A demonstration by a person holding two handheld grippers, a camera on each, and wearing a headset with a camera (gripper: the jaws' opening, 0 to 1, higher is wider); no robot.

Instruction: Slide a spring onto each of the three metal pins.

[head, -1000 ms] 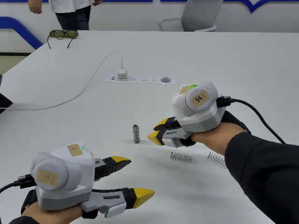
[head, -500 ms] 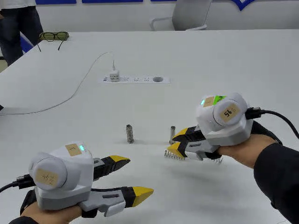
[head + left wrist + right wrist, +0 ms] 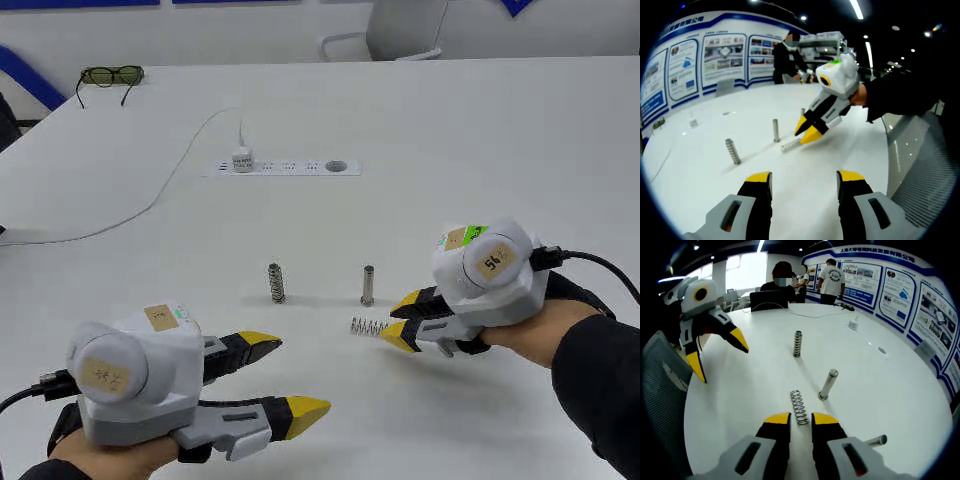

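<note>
Right claw (image 3: 402, 320) low over the table (image 3: 480, 130), jaws slightly apart, tips at the near end of a loose spring (image 3: 368, 326) lying flat. Just beyond, a bare pin (image 3: 368, 285), upright. Left of it, a loaded pin (image 3: 275, 283), spring already on. Third pin (image 3: 875, 441) beside the right claw. Left claw (image 3: 290, 376) wide apart, empty, well back from the pins.
</note>
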